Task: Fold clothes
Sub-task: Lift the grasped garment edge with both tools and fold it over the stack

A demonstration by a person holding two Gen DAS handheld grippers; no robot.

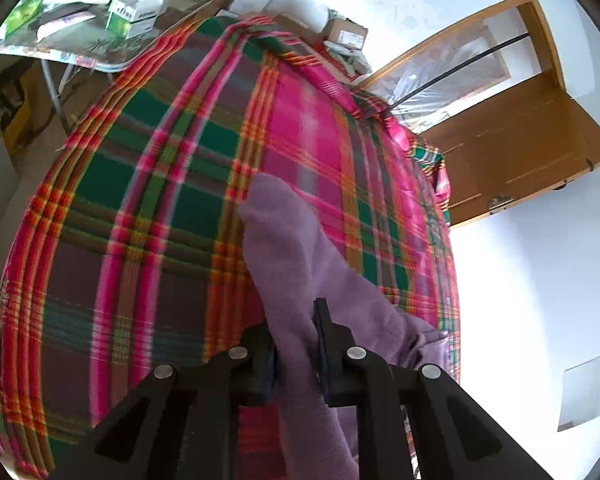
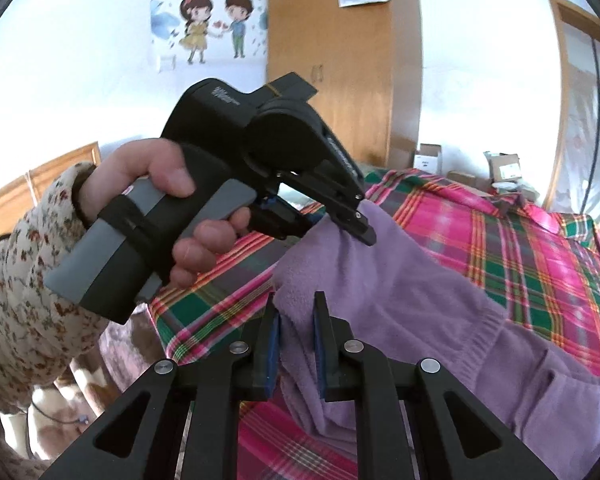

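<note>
A lilac knit sweater (image 2: pixel 440 300) lies partly lifted over a bed covered with a pink, green and red plaid blanket (image 2: pixel 540 248). In the right wrist view, my right gripper (image 2: pixel 297 304) is shut on a bunched edge of the sweater near the bed's front edge. My left gripper (image 2: pixel 362 230), held in a hand (image 2: pixel 168 176) with a floral sleeve, pinches the same sweater a little higher and farther back. In the left wrist view, the left gripper (image 1: pixel 296 322) is closed on a long hanging fold of the sweater (image 1: pixel 284 248) above the plaid blanket (image 1: pixel 140 200).
A folding table (image 1: pixel 112 62) piled with boxes and papers stands beyond the bed. Cardboard boxes (image 2: pixel 428 158) sit at the bed's far side. A wooden wardrobe (image 2: pixel 340 60) and a wooden door (image 1: pixel 520 140) stand against the white walls.
</note>
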